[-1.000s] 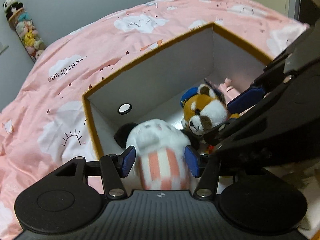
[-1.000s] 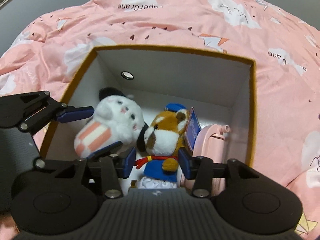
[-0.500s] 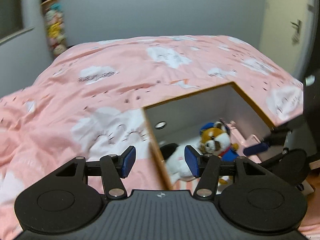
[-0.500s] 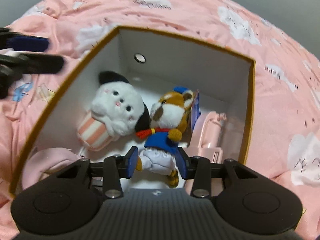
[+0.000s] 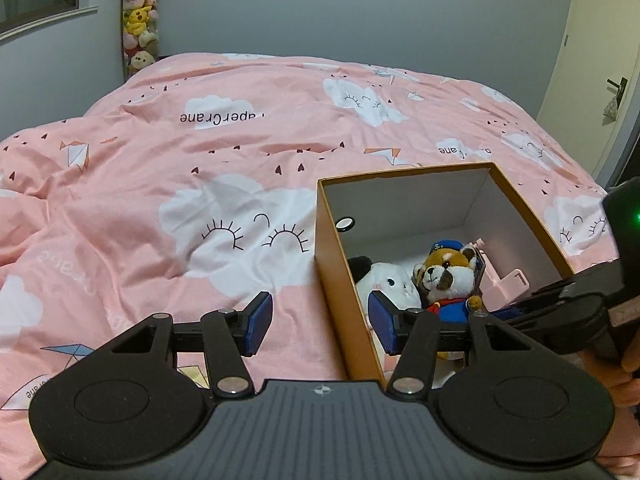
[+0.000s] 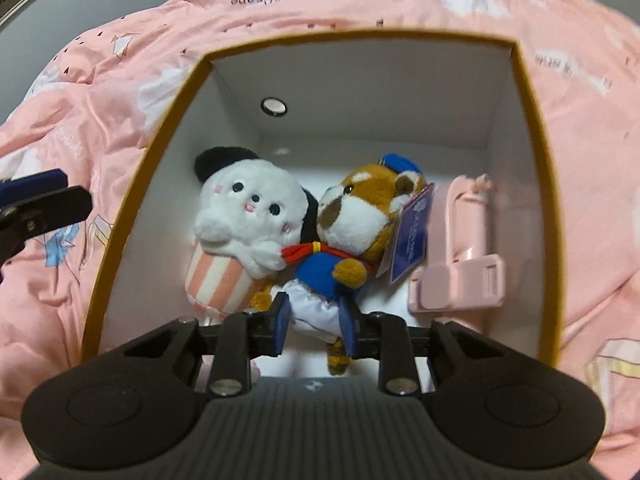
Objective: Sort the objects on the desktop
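Note:
An orange-rimmed box (image 6: 532,128) with white inner walls stands on the pink bed; it also shows in the left wrist view (image 5: 336,280). Inside lie a white plush in a striped cup (image 6: 244,236), a fox plush in blue clothes (image 6: 352,232) and a pink folded device (image 6: 468,252). My right gripper (image 6: 314,328) is over the box's near end, its jaws partly closed around the fox plush's white lower body. My left gripper (image 5: 316,324) is open and empty, astride the box's left wall above the bed. The plushes show in the left wrist view too (image 5: 444,276).
The pink cloud-print duvet (image 5: 200,168) covers the bed all around the box. A hanging column of soft toys (image 5: 138,20) is at the far wall. A door (image 5: 600,80) is at the right.
My left gripper let go of the white plush, lifted out of the box and drew back to the left. My right gripper stayed over the box, closed in on the fox plush's lower body.

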Tool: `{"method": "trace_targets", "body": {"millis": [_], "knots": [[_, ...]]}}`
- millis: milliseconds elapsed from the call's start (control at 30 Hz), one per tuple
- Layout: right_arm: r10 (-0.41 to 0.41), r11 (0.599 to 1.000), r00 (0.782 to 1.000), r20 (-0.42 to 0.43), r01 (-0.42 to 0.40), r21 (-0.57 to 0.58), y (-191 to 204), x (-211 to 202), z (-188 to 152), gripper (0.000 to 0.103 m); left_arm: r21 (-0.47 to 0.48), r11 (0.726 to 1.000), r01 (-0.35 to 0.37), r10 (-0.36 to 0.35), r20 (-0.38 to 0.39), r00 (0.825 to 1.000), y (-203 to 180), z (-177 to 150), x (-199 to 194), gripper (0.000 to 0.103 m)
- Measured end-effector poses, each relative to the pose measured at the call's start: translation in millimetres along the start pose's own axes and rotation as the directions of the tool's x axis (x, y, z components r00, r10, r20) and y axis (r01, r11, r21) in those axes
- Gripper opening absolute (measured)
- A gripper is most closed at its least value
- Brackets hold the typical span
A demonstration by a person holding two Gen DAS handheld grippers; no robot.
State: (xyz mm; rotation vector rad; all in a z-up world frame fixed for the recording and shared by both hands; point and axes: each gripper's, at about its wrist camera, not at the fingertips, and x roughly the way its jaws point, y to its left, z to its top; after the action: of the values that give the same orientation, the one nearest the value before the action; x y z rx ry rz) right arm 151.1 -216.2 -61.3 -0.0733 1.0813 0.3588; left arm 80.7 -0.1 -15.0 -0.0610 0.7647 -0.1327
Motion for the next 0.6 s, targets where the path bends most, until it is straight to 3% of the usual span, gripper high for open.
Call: {"method": "trace_targets", "body": {"millis": [200,267,333,400,533,600], "knots": [[-0.085,0.995,0.981,0.174,0.092,-0.034,11,-46,-16,0.052,0.017,0.999,-0.039,0.038,0.056,0.998,-11,0,-12,0.063],[-0.117,0.991,0.959,0.257,0.129,-0.032,17,-67,-23,0.058,0.017,0.998,-0.056,0.054,0.083,0.995,-15,1,-19,0.066],[-0.144,0.987,0.928,0.343,0.16,-0.019,22,-88,-32,0.07,0.01,0.997,-0.073,0.071,0.113,0.991,-21,2,-27,0.068],[-0.165,0.983,0.896,0.413,0.183,-0.005,28,-106,-42,0.075,0.0,0.997,-0.08,0.08,0.136,0.988,-26,1,-35,0.075],[-0.21,0.975,0.849,0.485,0.221,0.035,34,-130,-57,0.084,-0.017,0.996,-0.083,0.084,0.153,0.985,-34,-1,-50,0.076],[-0.21,0.976,0.842,0.497,0.21,0.056,36,-135,-64,0.087,-0.024,0.995,-0.096,0.099,0.146,0.984,-36,-3,-55,0.078]]}}
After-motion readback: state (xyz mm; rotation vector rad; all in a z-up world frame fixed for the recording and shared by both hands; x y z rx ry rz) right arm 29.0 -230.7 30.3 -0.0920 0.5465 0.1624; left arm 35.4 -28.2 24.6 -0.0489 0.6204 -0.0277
